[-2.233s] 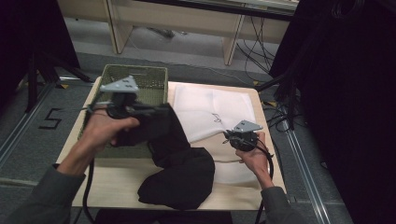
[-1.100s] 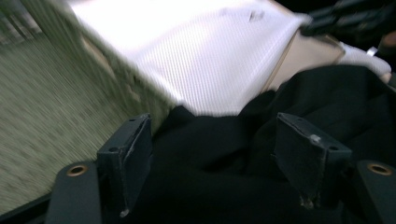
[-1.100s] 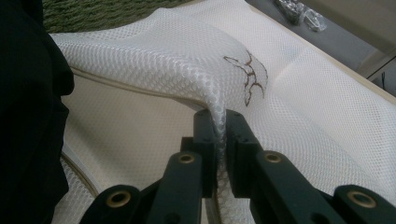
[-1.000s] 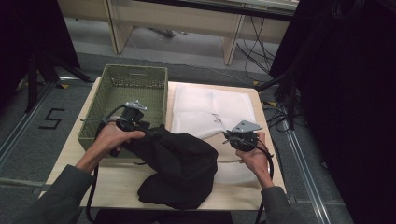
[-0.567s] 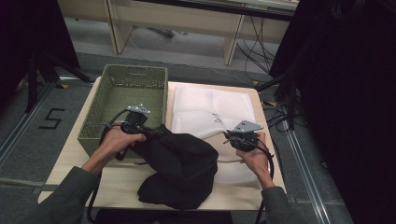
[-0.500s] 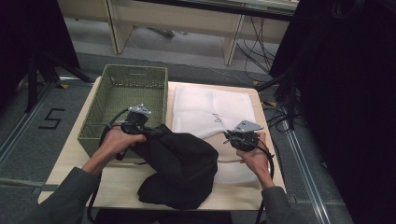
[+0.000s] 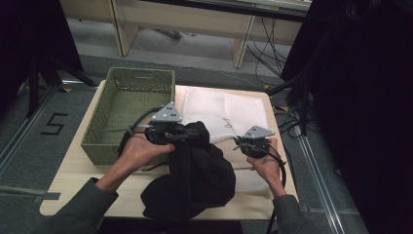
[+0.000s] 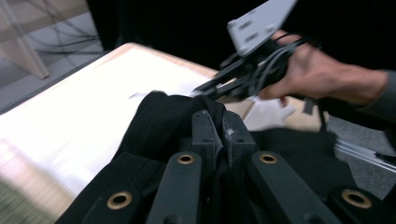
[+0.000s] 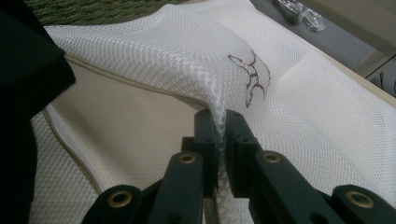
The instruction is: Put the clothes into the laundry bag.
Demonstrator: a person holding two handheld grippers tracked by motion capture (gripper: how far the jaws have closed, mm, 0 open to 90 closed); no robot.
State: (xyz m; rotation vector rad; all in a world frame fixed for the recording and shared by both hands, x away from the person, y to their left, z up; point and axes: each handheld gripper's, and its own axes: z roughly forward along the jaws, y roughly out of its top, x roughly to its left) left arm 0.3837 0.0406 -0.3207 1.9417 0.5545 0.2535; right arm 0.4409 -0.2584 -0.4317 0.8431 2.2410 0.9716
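A black garment (image 7: 199,178) lies bunched on the table's front half, its top lifted over the near edge of a white mesh bag (image 7: 219,105). My left gripper (image 7: 194,132) is shut on that lifted fold; in the left gripper view the jaws (image 8: 217,128) pinch black cloth (image 8: 159,116). My right gripper (image 7: 239,143) is shut on the mesh bag's near edge and holds it raised. The right gripper view has the white mesh (image 9: 187,51) pinched between the jaws (image 9: 218,123), a brown logo (image 9: 254,70) beyond, and the black garment (image 9: 23,70) at the left.
A green woven basket (image 7: 139,73) stands at the table's left back, beside my left hand. Bare wooden table (image 7: 73,175) lies in front of it. Cables and black drapes are at the right, beyond the table's edge. The other hand's gripper (image 8: 243,81) appears in the left gripper view.
My left gripper has carried the black garment from over the basket down and rightward to the mesh bag's edge. The right gripper has stayed put, holding the bag.
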